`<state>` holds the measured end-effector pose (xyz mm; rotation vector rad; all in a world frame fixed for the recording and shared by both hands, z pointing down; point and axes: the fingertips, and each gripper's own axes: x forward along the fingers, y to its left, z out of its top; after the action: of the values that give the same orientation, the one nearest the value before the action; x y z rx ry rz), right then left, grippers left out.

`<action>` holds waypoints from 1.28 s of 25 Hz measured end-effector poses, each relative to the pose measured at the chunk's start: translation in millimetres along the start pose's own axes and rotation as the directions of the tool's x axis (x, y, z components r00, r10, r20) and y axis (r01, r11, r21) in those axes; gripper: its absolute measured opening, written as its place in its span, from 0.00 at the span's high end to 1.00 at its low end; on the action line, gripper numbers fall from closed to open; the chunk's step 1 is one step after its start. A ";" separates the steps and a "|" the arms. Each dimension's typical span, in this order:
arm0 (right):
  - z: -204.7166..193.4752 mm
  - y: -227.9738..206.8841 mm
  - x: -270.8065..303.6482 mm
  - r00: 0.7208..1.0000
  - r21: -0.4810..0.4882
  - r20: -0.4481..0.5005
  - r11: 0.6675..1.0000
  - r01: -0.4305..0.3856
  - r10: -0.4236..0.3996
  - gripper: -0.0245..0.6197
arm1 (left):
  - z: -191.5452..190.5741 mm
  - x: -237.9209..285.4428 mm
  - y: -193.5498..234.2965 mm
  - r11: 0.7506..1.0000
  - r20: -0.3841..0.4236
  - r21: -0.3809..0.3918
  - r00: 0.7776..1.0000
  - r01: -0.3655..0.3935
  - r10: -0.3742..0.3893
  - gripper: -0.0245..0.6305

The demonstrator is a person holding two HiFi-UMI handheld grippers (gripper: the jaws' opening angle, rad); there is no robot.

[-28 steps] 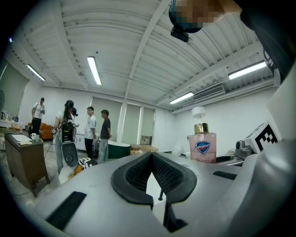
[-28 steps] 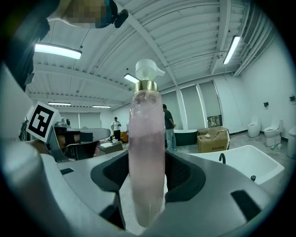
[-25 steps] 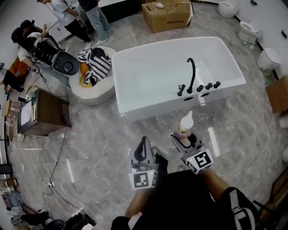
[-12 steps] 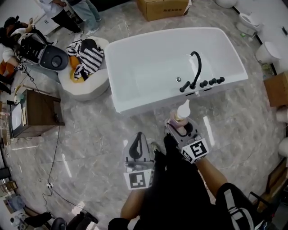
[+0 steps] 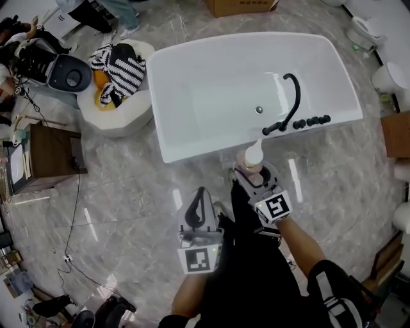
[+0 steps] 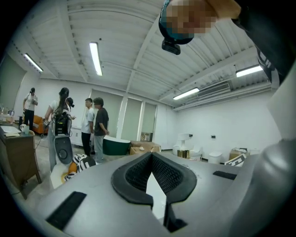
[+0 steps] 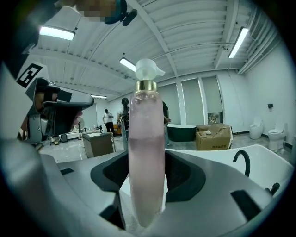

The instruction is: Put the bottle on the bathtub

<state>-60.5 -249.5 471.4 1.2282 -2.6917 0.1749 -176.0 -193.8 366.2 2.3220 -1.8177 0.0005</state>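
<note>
A clear bottle (image 5: 252,159) of pink liquid with a white pump top stands upright in my right gripper (image 5: 255,174), whose jaws are shut on its body. In the right gripper view the bottle (image 7: 147,152) fills the middle between the pads of the right gripper (image 7: 148,172). The white bathtub (image 5: 192,148) lies just ahead; the bottle's top overlaps its near rim, left of the black faucet (image 5: 293,96). The bathtub (image 7: 259,157) and faucet (image 7: 243,159) show at that view's right. My left gripper (image 5: 200,195) (image 6: 151,159) is held lower left, shut and empty.
A round white seat with striped cloth (image 5: 115,70) stands left of the tub. Further left is a wooden cabinet (image 5: 48,157), with a cable (image 5: 77,211) across the marble floor. A cardboard box (image 5: 243,5) sits behind the tub. Toilets (image 5: 391,77) line the right wall. People (image 6: 95,125) stand far off.
I have moved closer to the tub. My right gripper has carried the bottle forward until its top reaches the near rim. The left gripper has stayed low and shut.
</note>
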 end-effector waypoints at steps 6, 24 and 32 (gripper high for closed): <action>-40.9 -23.5 33.4 0.999 0.015 -0.032 1.000 0.003 -0.003 0.61 | -18.0 28.2 5.6 1.000 -0.008 -0.005 1.000 -0.008 0.008 0.94; -172.6 -89.9 113.6 0.996 0.049 -0.081 0.997 0.051 -0.047 0.61 | -97.6 89.9 20.9 1.000 -0.081 -0.021 0.996 -0.021 0.019 0.94; -216.2 -107.2 141.7 0.992 0.017 -0.115 0.998 0.057 -0.055 0.61 | -119.9 106.7 25.1 0.999 -0.105 -0.024 0.994 -0.036 0.034 0.94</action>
<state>-46.3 -385.0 715.9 1.2578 -2.5610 0.2576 -159.7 -284.1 500.3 2.2283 -1.7965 0.1017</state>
